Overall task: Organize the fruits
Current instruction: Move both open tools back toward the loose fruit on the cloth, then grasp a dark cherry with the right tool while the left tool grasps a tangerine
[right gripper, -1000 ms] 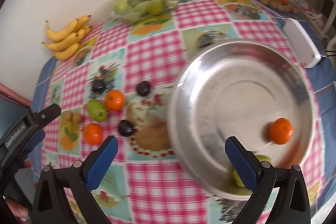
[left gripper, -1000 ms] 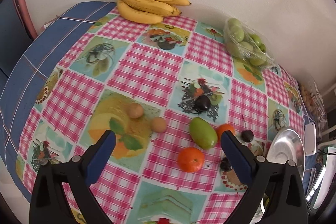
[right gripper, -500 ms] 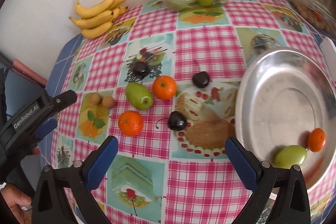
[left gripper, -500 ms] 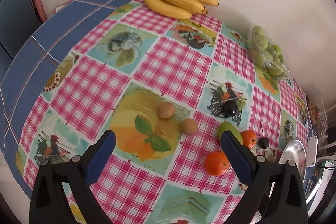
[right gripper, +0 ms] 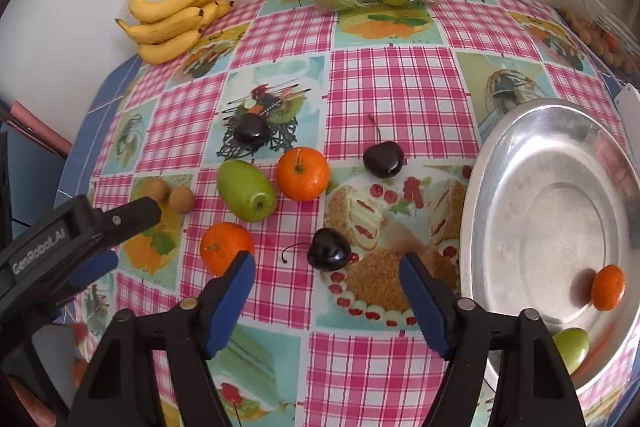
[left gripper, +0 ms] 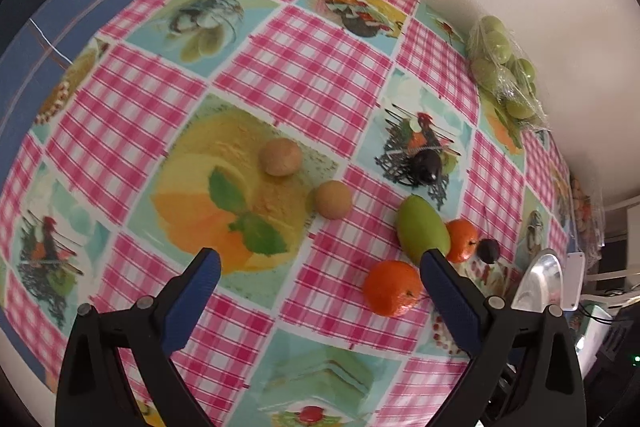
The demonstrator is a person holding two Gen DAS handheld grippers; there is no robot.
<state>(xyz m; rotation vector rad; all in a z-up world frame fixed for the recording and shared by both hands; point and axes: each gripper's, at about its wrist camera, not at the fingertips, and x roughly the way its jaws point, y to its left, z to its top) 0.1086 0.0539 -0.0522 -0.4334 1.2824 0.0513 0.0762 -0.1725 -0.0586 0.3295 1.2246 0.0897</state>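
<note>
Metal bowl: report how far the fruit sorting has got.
Done: one orange and one green fruit lie in the metal bowl. In hand: nothing; both the left gripper and the right gripper are open. Left: two oranges, a green fruit, three dark cherries and two brown fruits on the tablecloth.

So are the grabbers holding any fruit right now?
No, nothing is held. The left gripper and right gripper are both open and empty above the table.

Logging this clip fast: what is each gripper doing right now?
Left gripper: open, holding nothing, above the tablecloth.
Right gripper: open, holding nothing, a cherry lying between its jaws.
</note>
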